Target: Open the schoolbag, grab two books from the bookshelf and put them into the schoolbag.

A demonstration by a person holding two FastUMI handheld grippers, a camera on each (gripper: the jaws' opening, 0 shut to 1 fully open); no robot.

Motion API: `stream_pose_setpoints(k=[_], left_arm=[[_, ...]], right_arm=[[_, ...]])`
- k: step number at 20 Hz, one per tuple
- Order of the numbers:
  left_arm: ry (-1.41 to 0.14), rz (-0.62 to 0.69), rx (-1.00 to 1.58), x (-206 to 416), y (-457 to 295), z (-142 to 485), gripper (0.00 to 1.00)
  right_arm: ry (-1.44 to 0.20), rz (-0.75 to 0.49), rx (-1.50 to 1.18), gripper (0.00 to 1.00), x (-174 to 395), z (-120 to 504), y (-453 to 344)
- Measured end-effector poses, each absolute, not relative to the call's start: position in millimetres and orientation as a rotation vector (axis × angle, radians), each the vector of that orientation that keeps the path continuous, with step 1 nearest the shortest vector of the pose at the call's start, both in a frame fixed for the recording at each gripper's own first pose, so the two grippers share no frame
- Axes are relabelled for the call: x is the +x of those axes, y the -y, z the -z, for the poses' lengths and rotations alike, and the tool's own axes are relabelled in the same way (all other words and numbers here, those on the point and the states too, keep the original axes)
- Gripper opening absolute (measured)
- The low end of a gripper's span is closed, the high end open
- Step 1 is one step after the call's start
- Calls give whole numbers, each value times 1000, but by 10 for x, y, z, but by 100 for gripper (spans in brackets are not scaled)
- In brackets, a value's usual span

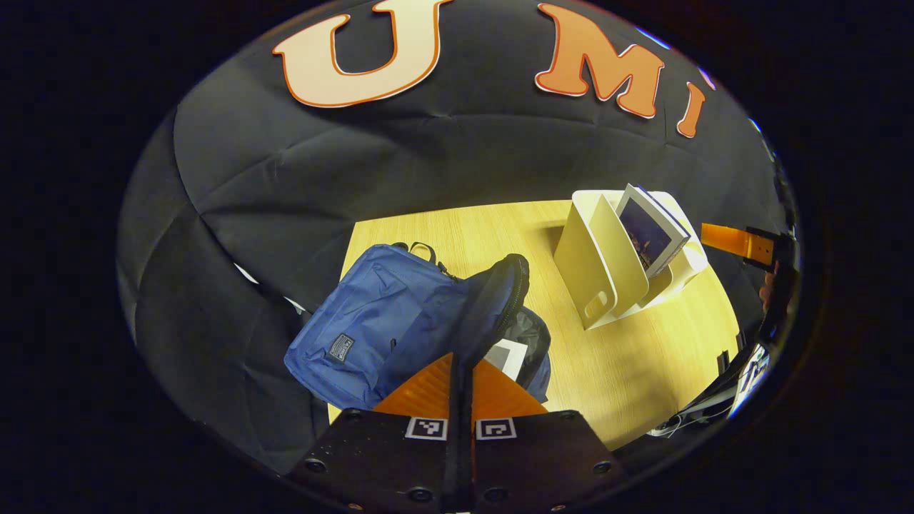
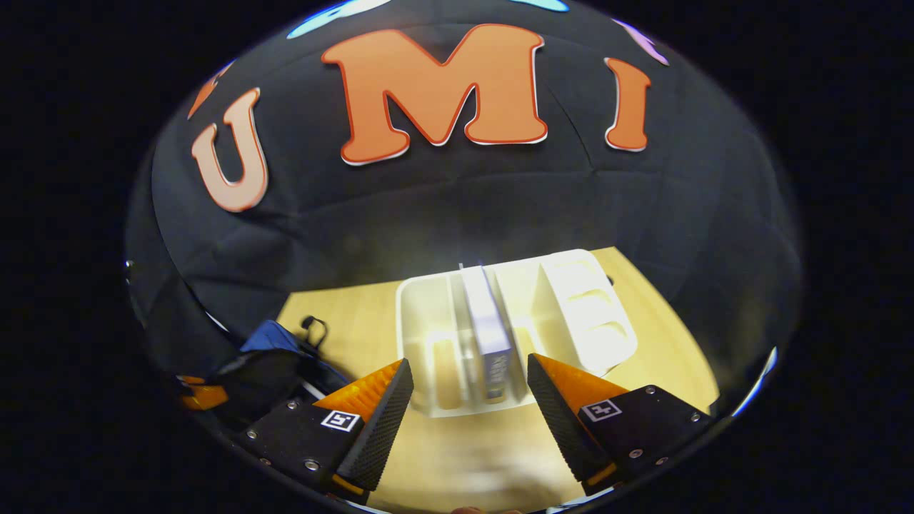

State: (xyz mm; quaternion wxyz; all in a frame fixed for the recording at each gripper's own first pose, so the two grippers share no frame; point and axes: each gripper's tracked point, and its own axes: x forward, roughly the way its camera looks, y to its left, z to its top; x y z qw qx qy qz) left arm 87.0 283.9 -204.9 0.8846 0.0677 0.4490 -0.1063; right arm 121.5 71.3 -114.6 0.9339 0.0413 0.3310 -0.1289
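Pale wooden table [image 1: 643, 357]: blue fabric schoolbag [image 1: 378, 321] open, left gripper [image 1: 460, 400] pinching flap, white book inside. Right gripper [image 2: 468, 400] spread wide, near white plastic bookshelf [image 2: 571, 307]; second book [image 2: 489, 335] left.

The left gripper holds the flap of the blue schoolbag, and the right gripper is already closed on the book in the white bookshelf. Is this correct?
Not quite. In the right gripper view the right gripper is open, its fingers apart either side of the book in the white bookshelf, not closed on it. The left gripper does hold the blue schoolbag flap.
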Motion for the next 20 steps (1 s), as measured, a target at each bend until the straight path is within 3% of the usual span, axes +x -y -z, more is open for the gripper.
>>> stream_pose_setpoints(k=[5,10,17,20], left_arm=[[-940,219,149,856,-2812,2066,0],[-941,210,154,861,-2833,2061,0],[-956,205,140,869,-2836,2102,0],[-961,200,134,887,-2853,2125,1]], right_arm=[[-769,260,-74,97,1554,1271,-366],[-932,164,-154,97,1838,1613,-421],[-1091,128,-121,99,2091,2002,-456],[-1129,134,-122,95,2140,2110,-376]])
